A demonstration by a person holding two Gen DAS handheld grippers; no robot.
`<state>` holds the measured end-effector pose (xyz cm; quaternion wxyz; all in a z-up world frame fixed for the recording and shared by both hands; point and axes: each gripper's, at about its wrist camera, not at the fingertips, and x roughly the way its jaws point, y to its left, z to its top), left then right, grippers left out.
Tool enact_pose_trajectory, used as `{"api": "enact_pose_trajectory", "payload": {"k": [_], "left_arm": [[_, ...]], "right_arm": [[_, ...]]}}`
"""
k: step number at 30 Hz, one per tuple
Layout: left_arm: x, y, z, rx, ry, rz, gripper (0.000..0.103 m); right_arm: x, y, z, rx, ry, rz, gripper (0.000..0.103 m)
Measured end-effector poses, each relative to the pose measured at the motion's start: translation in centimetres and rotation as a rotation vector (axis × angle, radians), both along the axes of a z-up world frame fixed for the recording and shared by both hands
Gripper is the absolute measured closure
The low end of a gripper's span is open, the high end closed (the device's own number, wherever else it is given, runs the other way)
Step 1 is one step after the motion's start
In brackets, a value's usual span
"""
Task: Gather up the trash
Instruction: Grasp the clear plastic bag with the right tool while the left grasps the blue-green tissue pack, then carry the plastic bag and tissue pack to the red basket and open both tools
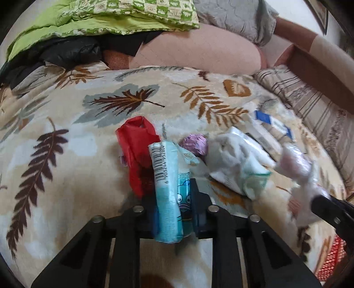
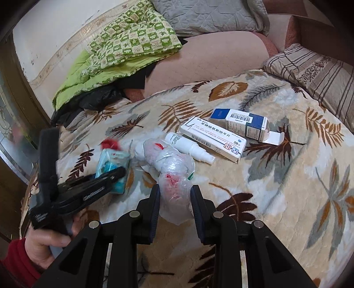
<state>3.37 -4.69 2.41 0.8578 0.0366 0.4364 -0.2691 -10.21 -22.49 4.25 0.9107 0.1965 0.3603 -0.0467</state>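
Left claw (image 1: pixel 171 199): closed on a light blue tissue packet (image 1: pixel 168 190) bearing a barcode, the packet standing upright between the two fingers above the bed. Right claw (image 2: pixel 175 199): fingers set on either side of a crumpled clear plastic bag (image 2: pixel 174 177) and seemingly touching it; whether the bag is truly pinched cannot be told. Bed surface: a cream blanket with a leaf pattern (image 2: pixel 276 188). Trash recorded on the blanket: a red plastic scrap (image 1: pixel 137 150) just beside the tissue packet; a small purple wrapper ball (image 1: pixel 194 145) behind the packet; a white crumpled wrapper (image 1: pixel 236 164) to its right, blurred. Further items seen from the right wrist: a white spray bottle (image 2: pixel 188 146) lying on its side, touching a long white medicine box (image 2: pixel 212 137); behind that, a blue and white carton (image 2: pixel 241 123) with its end flap open. Background: a green patterned quilt (image 2: pixel 124 44), a grey pillow (image 2: pixel 199 15) and a striped pillow (image 2: pixel 316 75) at the head of the bed. A hand (image 2: pixel 44 243) in a red sleeve is seen holding the left claw's handle.
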Motion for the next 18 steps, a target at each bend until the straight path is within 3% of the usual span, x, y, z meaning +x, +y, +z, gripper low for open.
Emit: {"api": "enact_pose_trajectory", "payload": {"k": [8, 18], "left_arm": [[-5.8, 1.2, 3.6, -0.073, -0.042, -0.049, 0.082], [-11.2, 0.3, 6.1, -0.062, -0.105, -0.085, 0.082]], "right_arm": [[-3.1, 0.1, 1.4, -0.001, -0.029, -0.005, 0.073], [-8.2, -0.2, 2.7, -0.007, -0.046, -0.039, 0.073]]}}
